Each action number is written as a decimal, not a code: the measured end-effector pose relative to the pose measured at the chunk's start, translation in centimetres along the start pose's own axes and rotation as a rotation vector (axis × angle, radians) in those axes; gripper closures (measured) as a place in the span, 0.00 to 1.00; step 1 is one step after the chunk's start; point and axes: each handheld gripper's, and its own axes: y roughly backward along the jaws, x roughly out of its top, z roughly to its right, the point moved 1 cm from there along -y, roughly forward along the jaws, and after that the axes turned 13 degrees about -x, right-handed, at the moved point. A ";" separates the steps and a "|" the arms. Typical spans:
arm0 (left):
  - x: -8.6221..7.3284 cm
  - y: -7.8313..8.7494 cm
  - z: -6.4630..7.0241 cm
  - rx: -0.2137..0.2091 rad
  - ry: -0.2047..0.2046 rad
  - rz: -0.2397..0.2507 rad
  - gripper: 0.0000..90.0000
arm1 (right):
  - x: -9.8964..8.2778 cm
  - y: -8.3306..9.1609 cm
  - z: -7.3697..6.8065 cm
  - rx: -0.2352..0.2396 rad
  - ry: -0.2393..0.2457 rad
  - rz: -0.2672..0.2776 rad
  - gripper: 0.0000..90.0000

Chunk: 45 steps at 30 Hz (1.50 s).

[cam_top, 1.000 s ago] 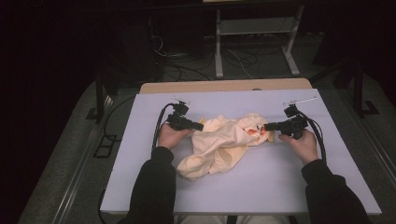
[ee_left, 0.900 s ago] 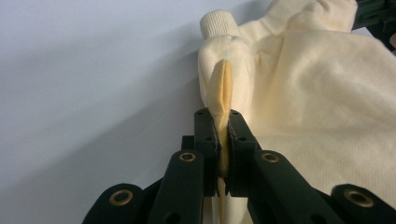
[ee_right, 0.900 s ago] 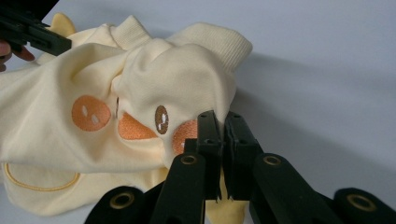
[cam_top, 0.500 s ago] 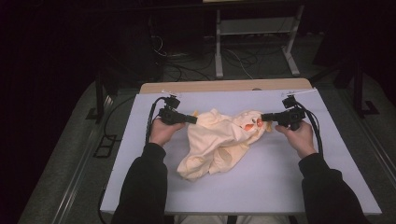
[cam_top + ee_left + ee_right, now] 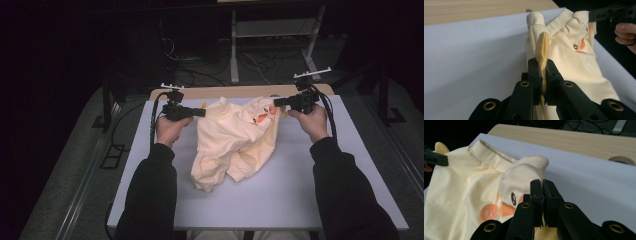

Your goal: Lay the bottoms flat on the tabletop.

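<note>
High view: pale-yellow garment (image 5: pixel 235 142), orange print.

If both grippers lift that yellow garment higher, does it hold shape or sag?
Probably sags: the yellow garment already hangs in loose folds between the left gripper and right gripper. It looks thin and light, and its lower part bunches on the table. The ribbed cuff may flop over.

My left gripper (image 5: pixel 202 112) is gripping the sweatshirt (image 5: pixel 235 142) at its left edge, my right gripper (image 5: pixel 276 102) at its right; its lower part is lying on the table (image 5: pixel 300 195) between them.
</note>
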 end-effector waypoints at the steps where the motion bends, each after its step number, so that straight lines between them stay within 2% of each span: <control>1: 0.0 0.3 -0.2 0.006 0.002 0.016 0.94 | 0.4 -0.1 0.0 -0.001 0.002 0.003 0.95; 6: 0.0 1.5 -1.5 0.046 0.021 0.085 0.94 | 1.8 -0.7 -0.3 -0.001 0.000 0.031 0.97; 9: -0.1 1.6 -2.6 0.046 0.051 0.111 0.94 | 2.1 -1.4 -0.7 -0.004 0.001 0.029 0.97; 11: -0.2 1.1 -3.1 0.069 0.051 0.101 0.94 | 2.0 -1.9 -1.0 -0.010 0.007 0.020 0.98; 14: -0.4 0.5 -3.6 0.079 0.053 0.092 0.94 | 1.8 -2.6 -1.4 -0.027 0.013 0.003 0.98; 15: -0.5 -0.2 -4.0 0.080 0.058 0.091 0.94 | 1.7 -3.1 -1.6 -0.050 0.014 -0.006 0.98; 18: -0.5 -0.9 -4.0 0.095 0.047 0.095 0.94 | 1.8 -3.3 -1.7 -0.069 0.009 -0.001 0.98; 21: -0.2 -1.0 -3.9 0.112 0.040 0.118 0.94 | 2.1 -3.3 -1.7 -0.102 0.012 0.003 0.98; 25: -0.1 -1.0 -3.9 0.180 0.027 0.139 0.93 | 2.4 -3.6 -1.6 -0.131 0.011 0.004 0.98; 27: -0.3 -1.0 -4.0 0.217 0.011 0.128 0.93 | 2.3 -4.0 -1.6 -0.146 0.008 0.001 0.98; 28: -0.5 -1.2 -4.1 0.221 0.010 0.124 0.93 | 2.1 -4.3 -1.6 -0.149 0.002 -0.001 0.98; 29: -0.8 -1.3 -4.4 0.210 0.021 0.119 0.91 | 1.8 -4.6 -1.6 -0.150 -0.004 -0.003 0.98; 31: -1.3 -1.5 -4.7 0.216 0.049 0.123 0.77 | 1.1 -5.3 -1.6 -0.155 -0.013 -0.007 0.96; 33: -1.8 -1.3 -5.1 0.206 0.075 0.150 0.63 | 0.2 -5.9 -1.8 -0.170 -0.009 -0.012 0.91; 36: -2.4 -0.9 -5.2 0.201 0.093 0.199 0.49 | -0.8 -6.4 -1.5 -0.178 0.002 -0.010 0.85; 38: -2.6 -0.6 -5.3 0.182 0.103 0.203 0.41 | -1.2 -6.5 -1.2 -0.187 -0.003 -0.005 0.79; 41: -2.7 -0.6 -5.0 0.187 0.078 0.166 0.28 | -1.7 -6.3 -0.6 -0.170 -0.036 0.007 0.70; 43: -2.8 -0.7 -4.8 0.197 0.062 0.163 0.18 | -2.0 -6.0 -0.3 -0.143 -0.058 0.024 0.62; 45: -3.0 -0.6 -4.3 0.210 0.025 0.170 0.14 | -2.4 -5.8 -0.2 -0.125 -0.070 0.032 0.52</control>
